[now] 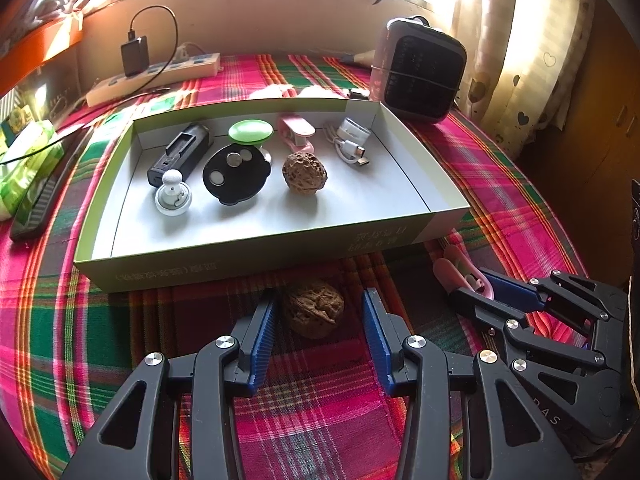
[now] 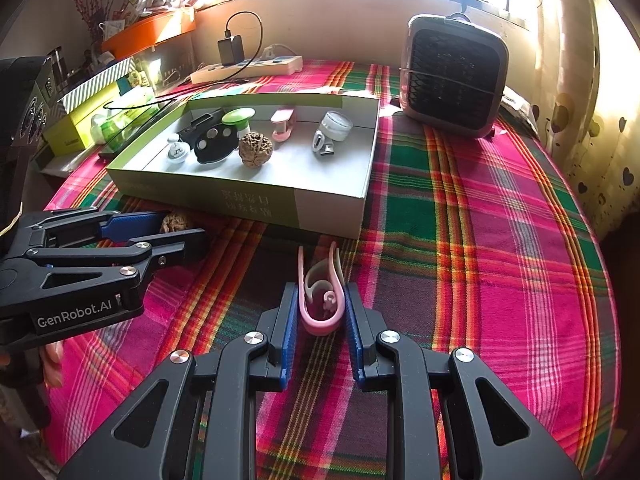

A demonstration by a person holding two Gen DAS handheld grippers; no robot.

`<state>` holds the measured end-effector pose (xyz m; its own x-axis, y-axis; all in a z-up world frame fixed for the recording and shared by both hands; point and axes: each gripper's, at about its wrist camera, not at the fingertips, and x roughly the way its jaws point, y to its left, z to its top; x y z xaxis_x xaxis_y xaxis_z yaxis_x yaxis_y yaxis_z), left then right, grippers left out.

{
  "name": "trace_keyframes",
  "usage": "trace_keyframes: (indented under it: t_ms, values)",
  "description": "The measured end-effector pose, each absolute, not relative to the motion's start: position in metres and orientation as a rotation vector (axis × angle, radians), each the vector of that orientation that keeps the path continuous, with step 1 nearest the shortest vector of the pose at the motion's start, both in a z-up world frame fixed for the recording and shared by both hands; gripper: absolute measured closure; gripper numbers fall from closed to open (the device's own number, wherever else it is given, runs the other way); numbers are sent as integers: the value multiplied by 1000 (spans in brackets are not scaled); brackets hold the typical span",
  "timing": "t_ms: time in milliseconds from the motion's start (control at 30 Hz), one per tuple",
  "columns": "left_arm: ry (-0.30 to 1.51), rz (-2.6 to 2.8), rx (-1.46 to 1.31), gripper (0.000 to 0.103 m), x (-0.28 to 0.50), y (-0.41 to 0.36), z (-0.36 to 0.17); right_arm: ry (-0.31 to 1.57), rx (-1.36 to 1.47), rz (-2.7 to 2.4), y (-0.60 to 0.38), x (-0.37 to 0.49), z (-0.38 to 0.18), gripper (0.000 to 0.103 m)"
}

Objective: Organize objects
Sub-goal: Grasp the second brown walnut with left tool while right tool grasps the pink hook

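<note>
Box (image 1: 224, 276) print – too blurred and mirrored to read. Walnut (image 2: 176, 222) half hidden behind the left claw (image 2: 160, 232) in the right view. Pink clip (image 1: 464, 272) partly covered by the right claw (image 1: 490, 294) in the left view. Items behind the box's far wall – white lumps, can't tell what. Hand (image 2: 52, 364) cut off at the frame edge, mostly hidden. Shelf clutter top left too small to tell.

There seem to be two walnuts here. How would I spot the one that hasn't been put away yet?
Find the shallow green-sided box in the middle of the plaid cloth. One walnut sits inside it, among gadgets. The other walnut lies outside, on the cloth just in front of the box's near wall, alone between the open blue-padded fingers of the left gripper.
</note>
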<state>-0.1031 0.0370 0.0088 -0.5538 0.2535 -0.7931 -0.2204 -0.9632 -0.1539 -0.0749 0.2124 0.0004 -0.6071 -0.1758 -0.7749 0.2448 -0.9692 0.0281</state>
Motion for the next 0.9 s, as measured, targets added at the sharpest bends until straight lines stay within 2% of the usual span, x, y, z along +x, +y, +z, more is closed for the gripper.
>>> trace_keyframes:
  t_ms: [200, 900]
  values:
    - [-45, 2573, -1315, 73, -103, 35, 8, 122, 1252, -2621, 212, -75, 0, 80]
    - [-33, 2577, -1309, 74, -101, 33, 9, 128, 1253, -2622, 211, -75, 0, 80]
